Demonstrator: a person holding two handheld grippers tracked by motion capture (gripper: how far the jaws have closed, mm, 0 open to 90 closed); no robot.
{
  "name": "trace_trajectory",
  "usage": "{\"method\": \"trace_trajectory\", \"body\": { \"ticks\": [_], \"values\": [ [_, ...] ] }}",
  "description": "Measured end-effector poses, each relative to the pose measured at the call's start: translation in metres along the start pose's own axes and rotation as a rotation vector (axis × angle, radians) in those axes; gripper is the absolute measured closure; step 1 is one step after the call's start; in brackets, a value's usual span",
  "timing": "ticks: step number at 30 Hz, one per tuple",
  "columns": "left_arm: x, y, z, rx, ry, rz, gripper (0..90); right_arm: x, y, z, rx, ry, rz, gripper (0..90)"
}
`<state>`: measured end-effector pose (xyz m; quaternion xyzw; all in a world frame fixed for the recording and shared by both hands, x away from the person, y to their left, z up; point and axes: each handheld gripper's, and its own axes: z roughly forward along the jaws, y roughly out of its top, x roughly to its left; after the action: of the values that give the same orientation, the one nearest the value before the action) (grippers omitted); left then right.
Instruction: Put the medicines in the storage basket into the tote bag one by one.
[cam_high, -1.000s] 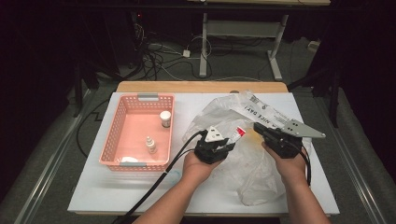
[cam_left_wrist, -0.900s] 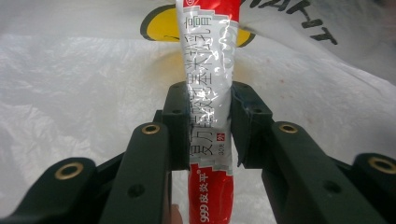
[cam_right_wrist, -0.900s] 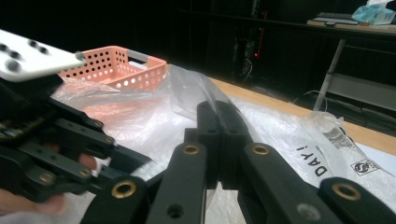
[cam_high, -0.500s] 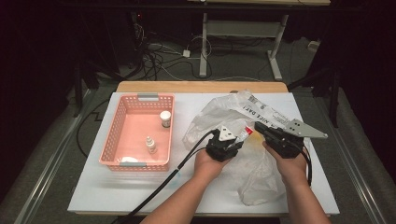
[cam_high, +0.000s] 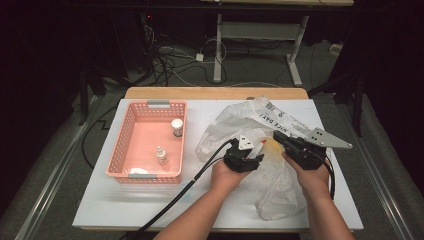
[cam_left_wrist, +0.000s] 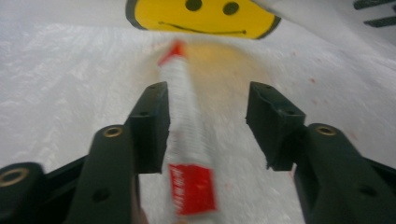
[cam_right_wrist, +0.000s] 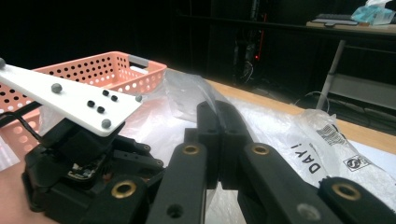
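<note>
**Count on the bench**

One pink basket (cam_high: 150, 142) holds two small bottles (cam_high: 177, 127) and one flat white item (cam_high: 134, 171). One clear plastic bag (cam_high: 235, 120) lies beside it. One red-and-white tube (cam_left_wrist: 187, 140). Two claws: left claw (cam_high: 255, 152), right claw (cam_high: 278, 136).

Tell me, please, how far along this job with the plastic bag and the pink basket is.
Looks done: the white tube with a red cap lies on the thin clear plastic bag. In hand: the left gripper has just been opening its jaws, with the tube between them; the right gripper pinches the bag's film. Probably left: a white-capped jar and a small bottle in the pink perforated plastic basket.
</note>
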<state>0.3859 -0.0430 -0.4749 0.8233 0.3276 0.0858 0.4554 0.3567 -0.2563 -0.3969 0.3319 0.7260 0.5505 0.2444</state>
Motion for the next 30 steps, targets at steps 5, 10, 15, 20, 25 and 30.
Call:
{"method": "trace_trajectory", "body": {
  "ticks": [5, 10, 15, 20, 25, 30],
  "values": [
    [-0.009, -0.008, -0.009, -0.003, -0.050, 0.004, 40.5, 0.000, -0.001, 0.001, 0.002, 0.002, -0.005, 90.0],
    [-0.019, -0.017, -0.023, -0.016, -0.089, 0.029, 36.9, 0.000, -0.002, 0.001, 0.008, 0.003, -0.004, 90.0],
    [-0.023, -0.025, -0.038, -0.039, -0.139, 0.009, 26.4, 0.000, -0.003, 0.000, 0.010, 0.000, 0.001, 90.0],
    [-0.022, -0.032, -0.054, -0.051, -0.151, -0.008, 17.1, 0.000, -0.003, 0.001, 0.013, 0.002, 0.000, 90.0],
    [-0.020, -0.037, -0.070, -0.042, -0.137, 0.005, 14.3, 0.002, -0.003, 0.001, 0.013, 0.007, -0.001, 90.0],
    [-0.016, -0.044, -0.089, -0.037, -0.111, 0.006, 7.1, 0.002, -0.003, 0.002, 0.017, 0.015, 0.005, 90.0]
  ]
}}
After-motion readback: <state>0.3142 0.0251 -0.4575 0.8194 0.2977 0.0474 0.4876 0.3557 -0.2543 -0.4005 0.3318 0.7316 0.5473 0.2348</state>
